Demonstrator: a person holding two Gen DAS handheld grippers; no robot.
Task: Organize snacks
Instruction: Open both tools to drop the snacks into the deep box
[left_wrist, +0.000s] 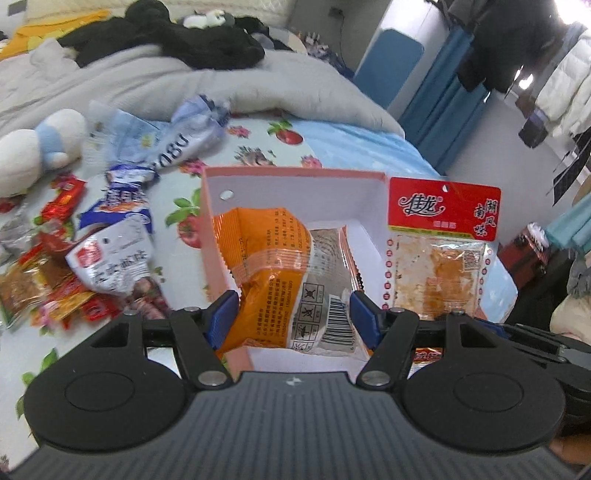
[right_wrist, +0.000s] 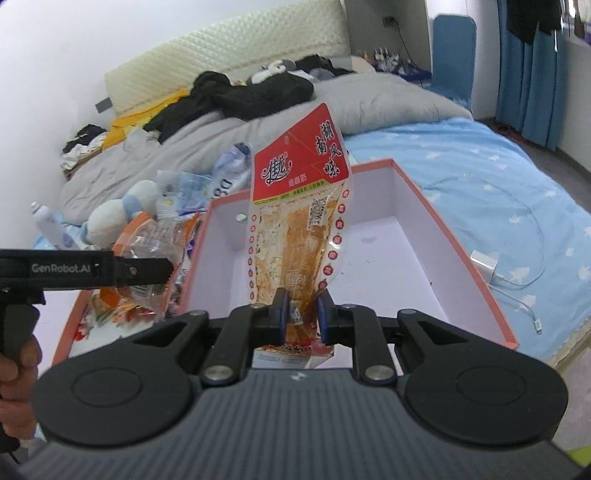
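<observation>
My left gripper (left_wrist: 291, 317) is shut on an orange and clear snack packet (left_wrist: 280, 273), held over the near left part of a pink box with a white inside (left_wrist: 295, 188). The right wrist view shows that gripper (right_wrist: 162, 273) coming in from the left with the orange packet (right_wrist: 155, 243) at the box's left edge. My right gripper (right_wrist: 302, 314) is shut on the bottom of a red-topped clear snack pack (right_wrist: 299, 206), which stands upright above the box (right_wrist: 388, 266). The same red-topped pack (left_wrist: 443, 236) shows just right of the box in the left wrist view.
A heap of loose snack packets (left_wrist: 92, 266) lies on the flowered sheet left of the box, by a white and blue plush toy (left_wrist: 40, 147). Behind are a grey duvet (left_wrist: 184, 81) and black clothes. A white charger with cable (right_wrist: 487, 264) lies right of the box. A hand (right_wrist: 14, 384) grips the left handle.
</observation>
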